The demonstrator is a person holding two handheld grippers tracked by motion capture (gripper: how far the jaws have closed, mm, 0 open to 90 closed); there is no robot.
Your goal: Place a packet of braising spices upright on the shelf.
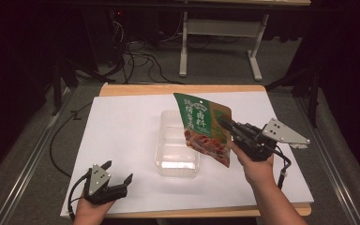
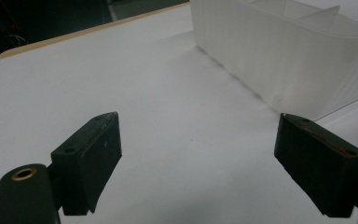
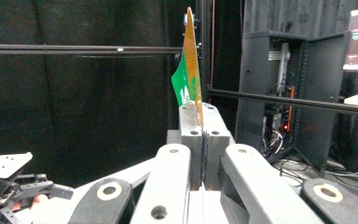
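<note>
A green food pouch (image 1: 205, 127) with a picture of reddish meat hangs in the air over the right side of a clear plastic container (image 1: 177, 143). My right gripper (image 1: 226, 124) is shut on the pouch's right edge. In the right gripper view the pouch (image 3: 189, 70) stands edge-on, rising from between the closed jaws of my right gripper (image 3: 201, 109). My left gripper (image 1: 120, 171) rests low at the table's front left, jaws wide apart and empty. In the left gripper view my left gripper (image 2: 198, 140) faces bare white table with the container (image 2: 284, 51) at upper right.
A white sheet (image 1: 126, 126) covers the wooden table. Dark floor with cables and a white desk frame (image 1: 220, 37) lies beyond the far edge. A black rack (image 3: 284, 93) stands in the background of the right gripper view.
</note>
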